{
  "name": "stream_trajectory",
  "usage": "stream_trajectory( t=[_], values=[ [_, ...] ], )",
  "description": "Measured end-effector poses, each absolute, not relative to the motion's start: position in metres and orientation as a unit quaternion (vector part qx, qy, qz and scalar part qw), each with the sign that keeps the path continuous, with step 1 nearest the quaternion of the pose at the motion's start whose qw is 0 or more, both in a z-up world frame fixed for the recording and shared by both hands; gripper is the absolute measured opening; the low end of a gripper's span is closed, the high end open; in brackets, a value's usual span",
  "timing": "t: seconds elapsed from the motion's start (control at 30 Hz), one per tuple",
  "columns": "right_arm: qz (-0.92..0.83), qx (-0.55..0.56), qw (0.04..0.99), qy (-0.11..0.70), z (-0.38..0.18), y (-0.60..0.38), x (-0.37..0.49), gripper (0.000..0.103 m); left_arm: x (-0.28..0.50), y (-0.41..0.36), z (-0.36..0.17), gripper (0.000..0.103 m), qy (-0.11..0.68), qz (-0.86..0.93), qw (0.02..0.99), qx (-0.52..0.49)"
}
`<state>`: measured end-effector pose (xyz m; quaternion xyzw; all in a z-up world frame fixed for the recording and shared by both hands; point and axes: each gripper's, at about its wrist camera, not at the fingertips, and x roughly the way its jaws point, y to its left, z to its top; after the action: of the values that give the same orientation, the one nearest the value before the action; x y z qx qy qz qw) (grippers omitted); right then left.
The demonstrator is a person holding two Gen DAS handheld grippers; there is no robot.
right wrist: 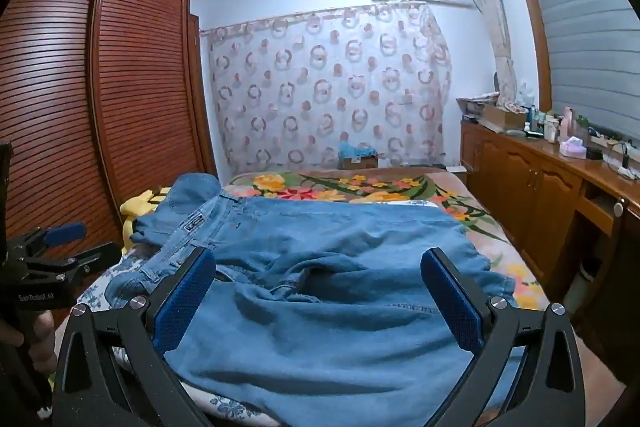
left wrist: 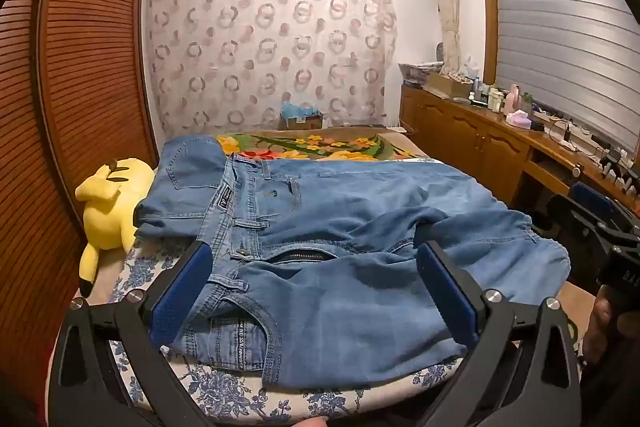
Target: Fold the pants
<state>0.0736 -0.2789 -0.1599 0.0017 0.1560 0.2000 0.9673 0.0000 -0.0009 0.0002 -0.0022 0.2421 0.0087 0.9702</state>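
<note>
Bedroom walls are carrying a louvred wooden wardrobe [left wrist: 80, 67] at the left of the frame and a ring-patterned curtain [left wrist: 268, 51] at centre back. Below them a bed [left wrist: 224, 391] with a blue floral sheet is filling the lower half of both views. Blue jeans [left wrist: 352, 267] are lying rumpled across the bed's middle, waistband toward the left, zip showing. A yellow plush toy [left wrist: 108, 207] is lying at the bed's left edge, just beside the jeans. The left tongs [left wrist: 316, 255] are hovering spread wide above the denim, pinching nothing. The right tongs [right wrist: 320, 263] are hanging likewise spread.
</note>
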Motion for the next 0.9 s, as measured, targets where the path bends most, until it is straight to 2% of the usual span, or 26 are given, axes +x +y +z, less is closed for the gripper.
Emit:
stream_trajectory(
  t=[0.9],
  values=[
    [0.199, 0.016, 0.967, 0.159, -0.162, -0.276, 0.068, 0.102, -0.002, 0.009, 0.000, 0.102, 0.235, 0.011, 0.972, -0.005]
  ],
)
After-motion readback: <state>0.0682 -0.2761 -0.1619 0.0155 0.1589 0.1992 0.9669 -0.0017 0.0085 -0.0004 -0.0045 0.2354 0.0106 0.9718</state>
